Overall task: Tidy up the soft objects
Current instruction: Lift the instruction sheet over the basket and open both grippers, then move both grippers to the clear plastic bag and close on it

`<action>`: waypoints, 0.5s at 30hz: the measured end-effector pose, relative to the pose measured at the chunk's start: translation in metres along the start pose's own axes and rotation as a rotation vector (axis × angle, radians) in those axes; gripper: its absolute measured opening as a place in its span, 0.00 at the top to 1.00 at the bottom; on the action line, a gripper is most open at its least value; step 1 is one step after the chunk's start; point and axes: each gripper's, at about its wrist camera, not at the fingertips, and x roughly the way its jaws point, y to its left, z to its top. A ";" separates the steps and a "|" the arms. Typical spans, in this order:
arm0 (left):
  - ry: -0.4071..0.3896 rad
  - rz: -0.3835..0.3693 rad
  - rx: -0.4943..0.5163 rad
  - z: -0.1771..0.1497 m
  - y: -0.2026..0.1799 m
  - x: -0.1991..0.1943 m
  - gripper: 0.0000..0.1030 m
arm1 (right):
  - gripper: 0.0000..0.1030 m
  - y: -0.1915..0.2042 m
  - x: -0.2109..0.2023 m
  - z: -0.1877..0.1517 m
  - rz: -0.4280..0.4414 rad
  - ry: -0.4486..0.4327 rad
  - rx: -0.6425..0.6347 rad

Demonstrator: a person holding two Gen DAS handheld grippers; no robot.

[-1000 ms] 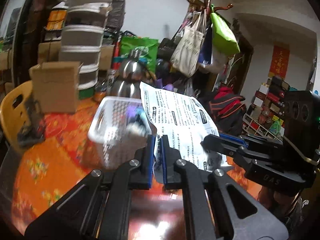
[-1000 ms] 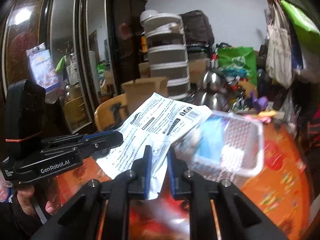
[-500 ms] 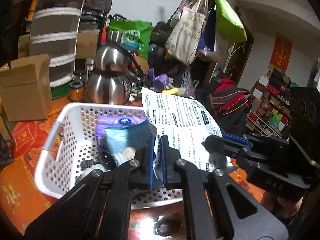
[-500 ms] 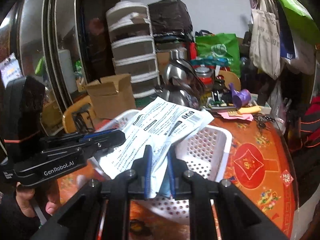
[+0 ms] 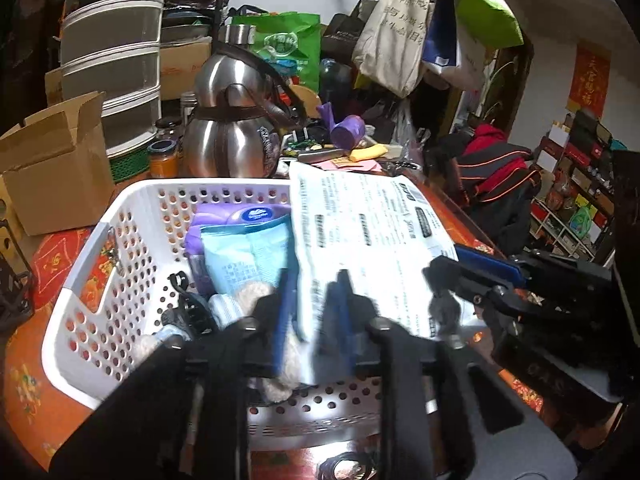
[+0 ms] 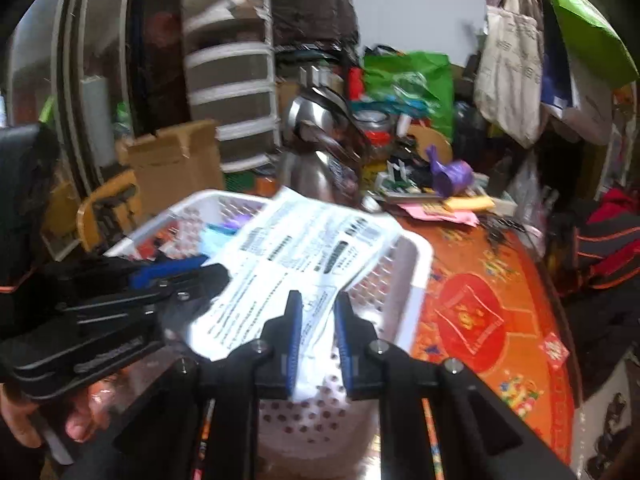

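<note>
Two claws meet over the white perforated basket (image 5: 120,264), and you have a printed white plastic packet (image 5: 360,240) stretched between them. Your left claw (image 5: 310,312) is opening: its blue pads (image 5: 282,308) are blurred and stand apart, the packet's near left corner hangs in the gap, and no pad presses on it. Your right claw (image 6: 316,328) tells another story, with its blue pads (image 6: 294,332) drawn close and the packet's near edge pinched between them. In the left wrist view that same right claw (image 5: 460,272) comes in from the right and bites the packet's right edge. In the right wrist view your left claw (image 6: 192,272) sits at the left, a hand (image 6: 76,412) under it.

The packet (image 6: 304,252) hangs above the basket's right half, tilted, far edge over the far rim (image 6: 224,200). Down in the basket lie a purple pack (image 5: 240,216), a light blue pack (image 5: 248,256) on top of it, something beige and fuzzy (image 5: 252,292) nearer you, and a dark tangle (image 5: 188,312) that I can't make out. The basket sits on the bench under an orange patterned cloth (image 6: 480,300). Past it stand two steel kettles (image 5: 232,136), a cardboard box (image 5: 56,172) to the left and a stack of drawers (image 5: 116,60).
</note>
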 end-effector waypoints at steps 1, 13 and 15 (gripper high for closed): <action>-0.012 0.008 0.000 0.000 0.001 -0.002 0.61 | 0.84 -0.002 0.000 0.000 -0.018 0.004 0.011; -0.064 -0.007 -0.002 -0.015 0.014 -0.053 0.33 | 0.31 -0.006 -0.038 -0.008 -0.014 -0.072 0.067; -0.041 -0.002 -0.013 -0.021 0.018 -0.060 0.33 | 0.31 -0.002 -0.042 -0.014 -0.006 -0.064 0.076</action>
